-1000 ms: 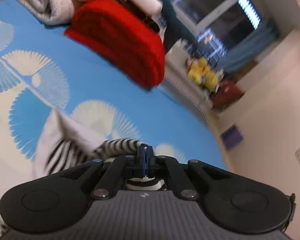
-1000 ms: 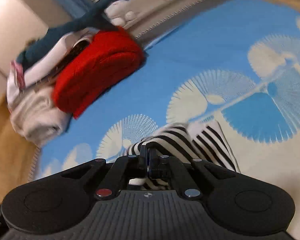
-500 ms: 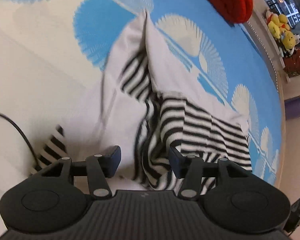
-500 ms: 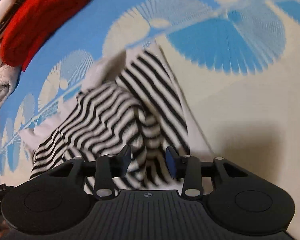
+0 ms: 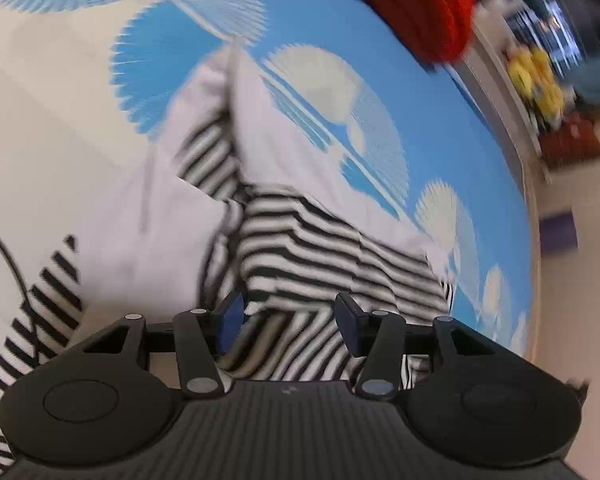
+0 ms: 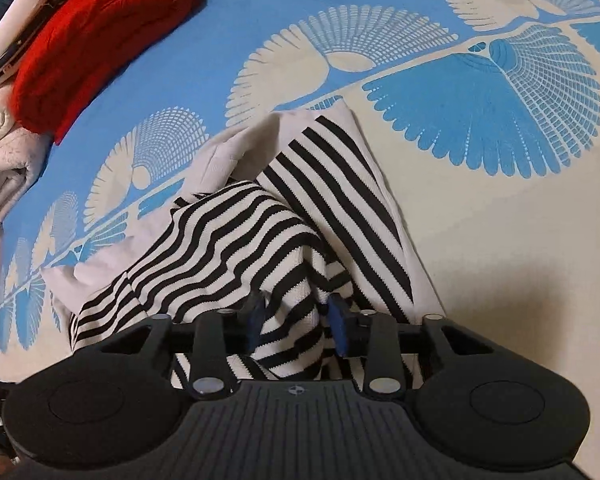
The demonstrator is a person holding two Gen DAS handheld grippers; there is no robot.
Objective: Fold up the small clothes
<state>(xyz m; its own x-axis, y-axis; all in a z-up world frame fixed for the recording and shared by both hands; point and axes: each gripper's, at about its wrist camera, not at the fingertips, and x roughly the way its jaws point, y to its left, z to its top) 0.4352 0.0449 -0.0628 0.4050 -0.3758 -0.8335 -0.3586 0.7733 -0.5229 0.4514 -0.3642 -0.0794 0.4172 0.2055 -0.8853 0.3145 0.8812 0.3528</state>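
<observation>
A small black-and-white striped garment (image 6: pixel 236 240) with plain white parts lies crumpled on the blue and cream patterned bedspread (image 6: pixel 500 240). My right gripper (image 6: pixel 296 326) points down onto its near edge. Its jaws are closing around a raised striped fold that stands between the blue pads, which do not pinch it flat. In the left wrist view the same garment (image 5: pixel 324 248) spreads out ahead. My left gripper (image 5: pixel 290 320) hangs open just above it, with striped cloth lying loose under the gap between its fingers.
A folded red knit (image 6: pixel 100 36) lies at the bed's far side beside a pale quilted blanket (image 6: pixel 4 160). A black cable (image 5: pixel 4 252) runs at the left. Yellow soft toys (image 5: pixel 536 80) sit on a ledge beyond the bed.
Both grippers were shut on the striped garment and held it up. They came down, opened and let it drop onto the bedspread. The right jaws have since narrowed around a fold.
</observation>
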